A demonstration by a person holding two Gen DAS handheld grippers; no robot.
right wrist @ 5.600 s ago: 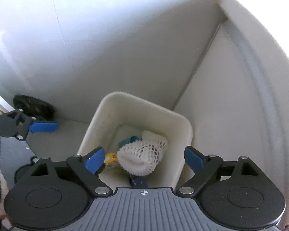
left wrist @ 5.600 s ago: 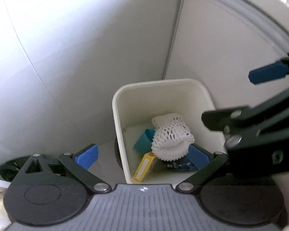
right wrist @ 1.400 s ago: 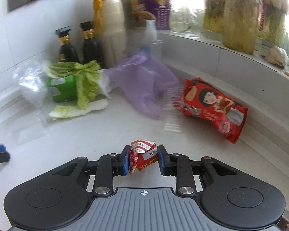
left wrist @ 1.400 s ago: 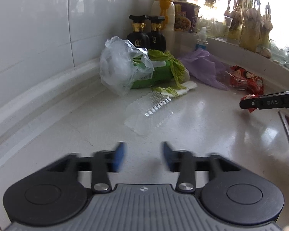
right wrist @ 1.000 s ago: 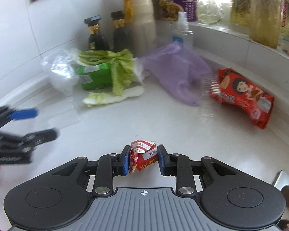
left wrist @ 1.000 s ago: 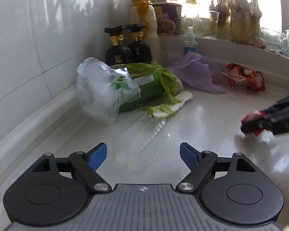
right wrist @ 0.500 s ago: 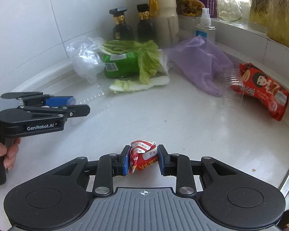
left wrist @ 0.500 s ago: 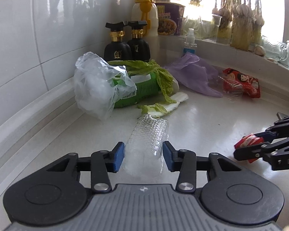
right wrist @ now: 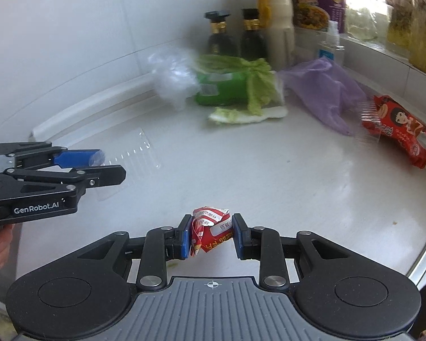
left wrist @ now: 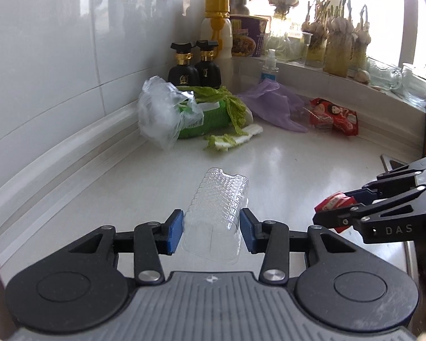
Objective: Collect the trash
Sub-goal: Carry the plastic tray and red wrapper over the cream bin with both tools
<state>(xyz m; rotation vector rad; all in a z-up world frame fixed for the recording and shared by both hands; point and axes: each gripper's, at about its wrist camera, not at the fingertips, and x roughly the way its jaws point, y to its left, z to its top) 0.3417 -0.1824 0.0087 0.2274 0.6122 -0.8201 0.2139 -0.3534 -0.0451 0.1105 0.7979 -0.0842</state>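
Note:
My left gripper (left wrist: 211, 227) is shut on a clear ribbed plastic tray (left wrist: 215, 210), held a little above the white counter (left wrist: 284, 170). Its blue pads press the tray's two sides. My right gripper (right wrist: 211, 236) is shut on a crumpled red wrapper (right wrist: 210, 227), also off the counter. In the left wrist view the right gripper (left wrist: 335, 213) with the red wrapper (left wrist: 333, 201) comes in from the right. In the right wrist view the left gripper (right wrist: 99, 167) enters from the left with the clear tray (right wrist: 133, 156) in it.
At the counter's back lie a clear plastic bag (left wrist: 159, 113), a green pack with cabbage leaves (left wrist: 213, 113), a purple glove (left wrist: 275, 105) and a red snack packet (left wrist: 333, 116). Two dark bottles (left wrist: 194, 68) stand in the corner. A metal sink edge (left wrist: 394, 164) runs along the right.
My left gripper has closed on the clear tray and lifted it off the counter. Both grippers have drawn back from the clutter, the right one still holding the red wrapper.

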